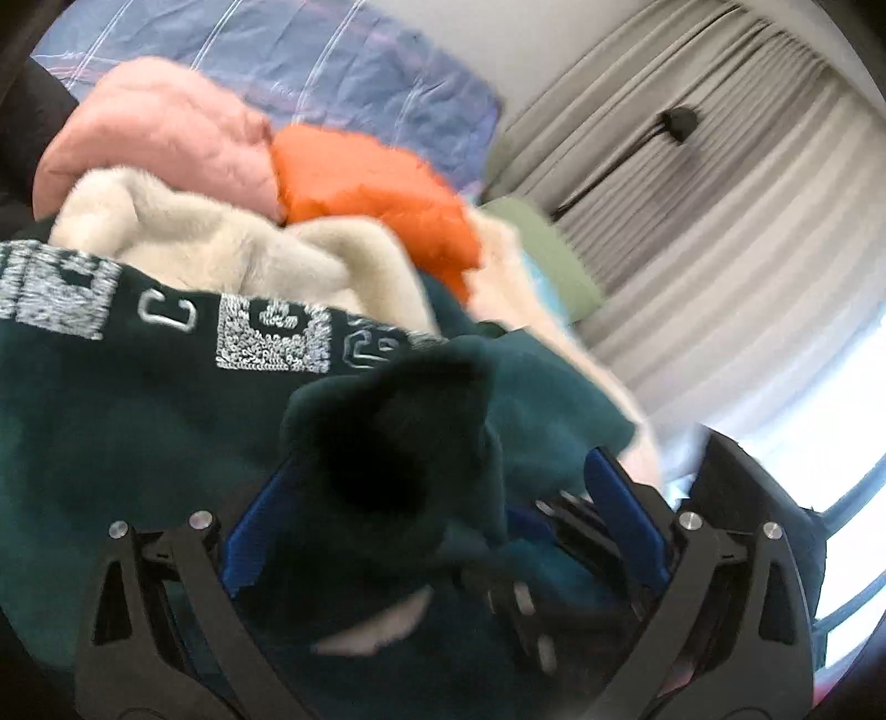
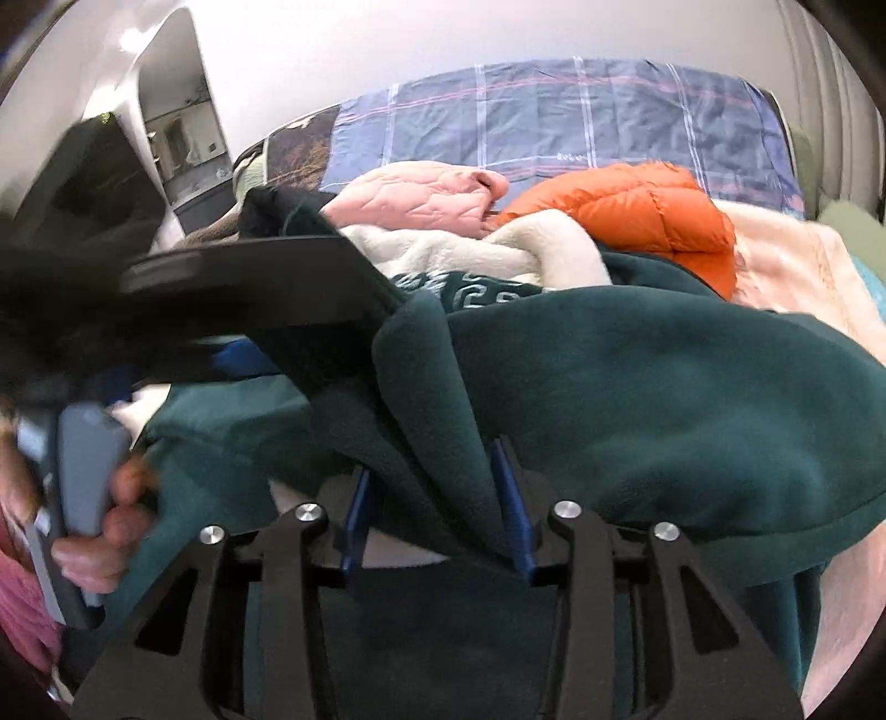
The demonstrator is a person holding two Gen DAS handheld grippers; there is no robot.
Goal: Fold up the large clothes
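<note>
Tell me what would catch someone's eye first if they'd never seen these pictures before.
Probably the dark green fleece garment, which fills the foreground of both views and bunches between each gripper's blue fingers. Next comes the bright orange puffer jacket behind it, beside a pink quilted jacket and a cream fleece, all heaped on the bed's blue plaid sheet.

Plaid bedsheet point(image 2: 581, 116), blue with pale and pink lines, covers far part of bed. Grey curtain point(image 1: 720, 183) hangs at right in left wrist view, dark tieback point(image 1: 678, 122) on it, bright window point(image 1: 830, 421) below. Green pillow point(image 1: 545, 249) just beside curtain. White wall point(image 2: 443, 39) behind bed. Open doorway point(image 2: 183, 133) at far left in right wrist view, shelves inside too blurred to read. Dark patterned cushion point(image 2: 299, 144) lies at sheet's left end.
</note>
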